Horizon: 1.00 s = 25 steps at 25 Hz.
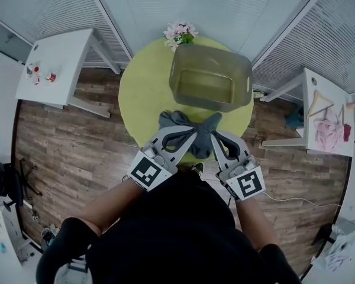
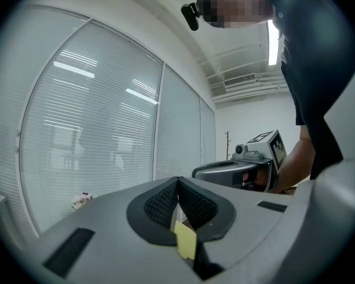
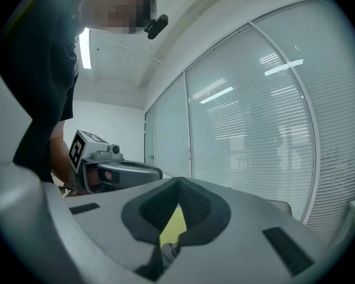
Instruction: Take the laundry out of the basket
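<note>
A dark grey garment (image 1: 178,121) lies bunched like a bow at the near edge of the round yellow-green table (image 1: 143,93). Behind it stands the translucent olive laundry basket (image 1: 241,99), which looks empty. My left gripper (image 1: 192,136) and right gripper (image 1: 214,136) meet over the garment's middle, tips close together. In the left gripper view the pads (image 2: 165,203) touch at the tip, with dark cloth (image 2: 206,266) low in the gap. The right gripper view shows its jaws shut too, with a fold of grey cloth (image 3: 167,252) caught behind the tips.
Pink flowers (image 1: 180,33) sit at the table's far edge behind the basket. A white side table (image 1: 56,64) stands at the left, and another (image 1: 328,114) with pink cloth and a hanger at the right. Window blinds close off the back.
</note>
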Each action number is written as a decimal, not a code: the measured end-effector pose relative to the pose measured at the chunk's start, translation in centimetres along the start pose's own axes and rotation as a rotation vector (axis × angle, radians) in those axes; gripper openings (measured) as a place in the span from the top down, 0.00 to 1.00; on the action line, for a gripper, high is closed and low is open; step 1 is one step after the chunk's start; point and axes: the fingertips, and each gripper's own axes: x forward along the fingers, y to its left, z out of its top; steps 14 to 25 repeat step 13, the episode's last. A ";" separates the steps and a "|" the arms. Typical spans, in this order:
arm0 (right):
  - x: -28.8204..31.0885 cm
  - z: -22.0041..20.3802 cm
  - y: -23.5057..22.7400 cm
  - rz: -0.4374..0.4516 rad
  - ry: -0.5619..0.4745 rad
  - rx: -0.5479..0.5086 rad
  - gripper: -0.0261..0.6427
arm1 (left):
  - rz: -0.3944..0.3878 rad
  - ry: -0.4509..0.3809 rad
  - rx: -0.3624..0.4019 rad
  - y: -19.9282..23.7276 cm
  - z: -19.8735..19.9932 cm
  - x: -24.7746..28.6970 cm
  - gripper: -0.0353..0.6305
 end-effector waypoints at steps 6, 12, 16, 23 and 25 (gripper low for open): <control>0.3 0.0 0.2 0.006 0.000 -0.006 0.93 | 0.002 0.006 -0.005 0.2 -0.2 0.0 0.94; 0.4 -0.3 0.1 0.007 0.010 -0.003 0.93 | 0.008 0.016 -0.004 0.4 -0.5 0.1 0.94; 0.4 -0.3 0.1 0.008 0.011 -0.006 0.93 | 0.009 0.017 -0.003 0.5 -0.6 0.1 0.94; 0.4 -0.3 0.1 0.008 0.011 -0.006 0.93 | 0.009 0.017 -0.003 0.5 -0.6 0.1 0.94; 0.4 -0.3 0.1 0.008 0.011 -0.006 0.93 | 0.009 0.017 -0.003 0.5 -0.6 0.1 0.94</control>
